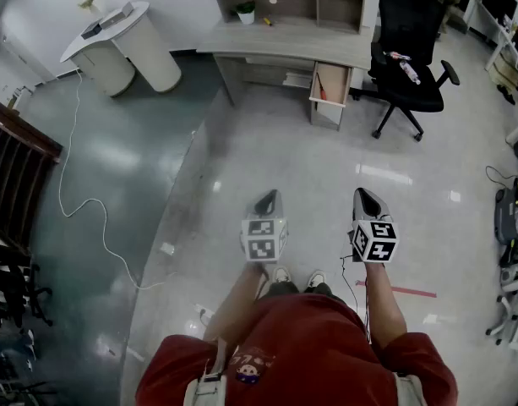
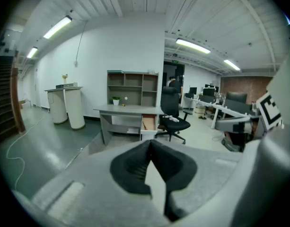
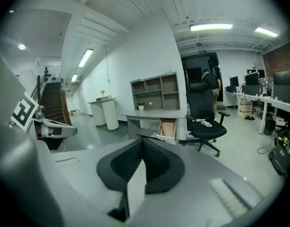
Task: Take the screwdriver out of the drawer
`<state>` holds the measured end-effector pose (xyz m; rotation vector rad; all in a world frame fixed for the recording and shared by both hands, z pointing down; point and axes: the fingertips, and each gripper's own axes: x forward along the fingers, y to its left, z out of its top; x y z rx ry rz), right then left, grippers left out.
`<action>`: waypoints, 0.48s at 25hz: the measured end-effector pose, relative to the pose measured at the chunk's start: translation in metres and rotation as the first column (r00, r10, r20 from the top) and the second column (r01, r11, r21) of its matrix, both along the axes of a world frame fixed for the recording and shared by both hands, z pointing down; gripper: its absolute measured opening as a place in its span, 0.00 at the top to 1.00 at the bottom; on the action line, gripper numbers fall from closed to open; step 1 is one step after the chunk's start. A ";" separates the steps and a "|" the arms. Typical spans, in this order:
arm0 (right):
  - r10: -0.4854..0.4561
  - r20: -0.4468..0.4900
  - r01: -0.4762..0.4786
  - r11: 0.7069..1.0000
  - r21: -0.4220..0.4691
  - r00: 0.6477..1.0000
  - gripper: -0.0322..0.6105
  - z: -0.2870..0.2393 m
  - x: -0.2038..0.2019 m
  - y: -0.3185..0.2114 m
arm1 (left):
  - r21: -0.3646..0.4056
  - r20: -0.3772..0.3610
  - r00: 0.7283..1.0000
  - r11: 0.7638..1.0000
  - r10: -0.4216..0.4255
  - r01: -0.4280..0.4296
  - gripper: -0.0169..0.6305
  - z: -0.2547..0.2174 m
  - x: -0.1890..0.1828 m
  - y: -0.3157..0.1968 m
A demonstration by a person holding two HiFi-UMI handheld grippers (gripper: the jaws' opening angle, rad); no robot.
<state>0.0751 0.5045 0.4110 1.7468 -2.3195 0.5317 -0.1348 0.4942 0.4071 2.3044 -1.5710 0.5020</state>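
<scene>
Left tongs (image 1: 272,196) and right tongs (image 1: 365,194) are both closed, empty, far from the open drawer (image 1: 331,85).

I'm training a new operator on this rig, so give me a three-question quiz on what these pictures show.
1. True or false: the drawer of the desk stands open.
2. What stands on the desk? A) potted plant B) laptop C) kettle
3. Fill in: the left gripper and the right gripper both have their jaws ___, holding nothing.
Key: 1 true; 2 A; 3 shut.
</scene>
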 end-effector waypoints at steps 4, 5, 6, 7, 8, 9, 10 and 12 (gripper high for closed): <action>0.002 0.003 -0.002 1.000 0.004 1.000 0.95 -0.001 0.010 0.006 | 0.011 0.004 1.000 1.000 0.010 -0.010 0.97 -0.003 0.014 0.006; 0.001 0.001 -0.001 1.000 0.004 1.000 0.95 -0.002 0.013 0.007 | 0.013 0.004 1.000 1.000 0.010 -0.010 0.97 -0.005 0.018 0.008; 0.002 0.000 -0.002 1.000 0.003 1.000 0.95 -0.002 0.017 0.008 | 0.012 0.006 1.000 1.000 0.011 -0.012 0.97 -0.005 0.022 0.009; 0.004 0.000 -0.004 1.000 0.002 1.000 0.95 -0.002 0.020 0.009 | 0.011 0.008 1.000 1.000 0.013 -0.013 0.97 -0.006 0.025 0.010; 0.007 0.001 -0.007 1.000 0.002 1.000 0.95 -0.002 0.022 0.009 | 0.012 0.010 1.000 1.000 0.015 -0.015 0.97 -0.006 0.027 0.010; 0.007 0.003 -0.007 1.000 0.003 1.000 0.95 -0.002 0.023 0.010 | 0.013 0.011 1.000 1.000 0.016 -0.016 0.97 -0.006 0.029 0.010; 0.006 0.004 -0.006 1.000 0.004 1.000 0.95 -0.001 0.024 0.010 | 0.015 0.012 1.000 1.000 0.015 -0.015 0.97 -0.007 0.031 0.011; 0.004 0.008 -0.004 1.000 0.004 1.000 0.95 0.001 0.028 0.011 | 0.017 0.016 1.000 1.000 0.011 -0.012 0.97 -0.006 0.035 0.013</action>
